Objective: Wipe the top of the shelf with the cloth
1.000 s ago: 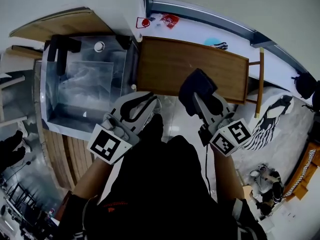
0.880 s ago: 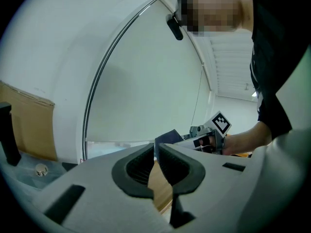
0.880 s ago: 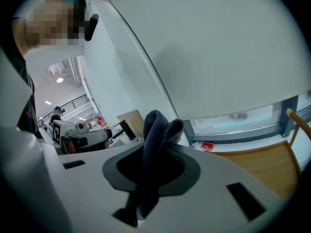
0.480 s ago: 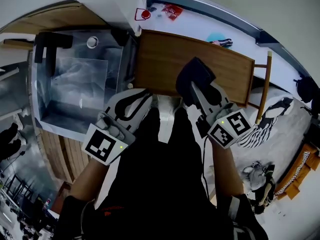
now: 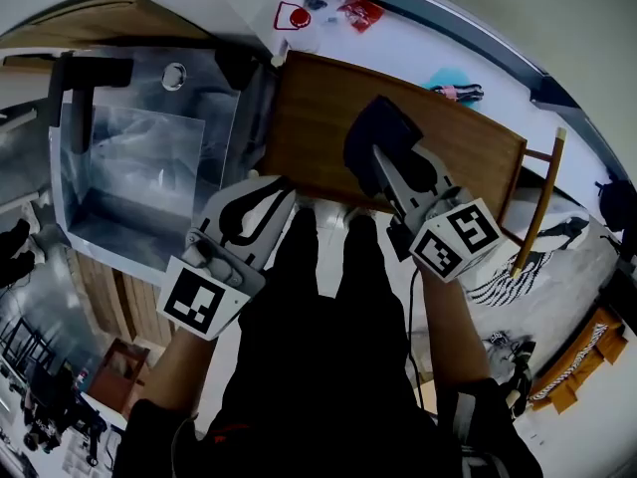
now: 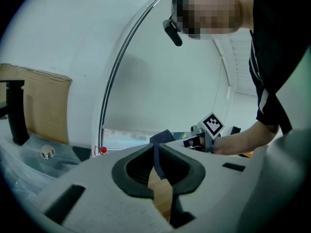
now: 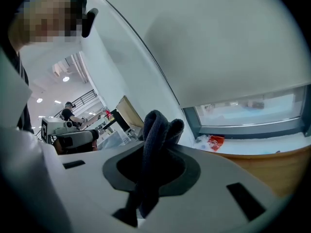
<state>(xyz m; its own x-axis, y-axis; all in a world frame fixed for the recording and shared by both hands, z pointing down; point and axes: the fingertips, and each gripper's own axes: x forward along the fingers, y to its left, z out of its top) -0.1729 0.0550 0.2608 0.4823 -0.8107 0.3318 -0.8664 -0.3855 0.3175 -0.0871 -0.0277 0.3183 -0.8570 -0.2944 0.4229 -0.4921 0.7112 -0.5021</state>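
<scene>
Right gripper view: what has the right gripper point(image 7: 155, 147) got?

Its jaws pinch a dark blue folded cloth point(image 7: 158, 127). It looks soft and light, so it will likely crumple; the thick fold seems the best hold.

Where is it?

Over the brown wooden shelf top point(image 5: 318, 108); contact unclear. The left gripper point(image 6: 156, 152) is pressed together, empty.

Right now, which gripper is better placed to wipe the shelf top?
Right: the right gripper clamps the dark cloth over the wooden shelf top. The left gripper is shut, empty, at the shelf's near edge.
</scene>
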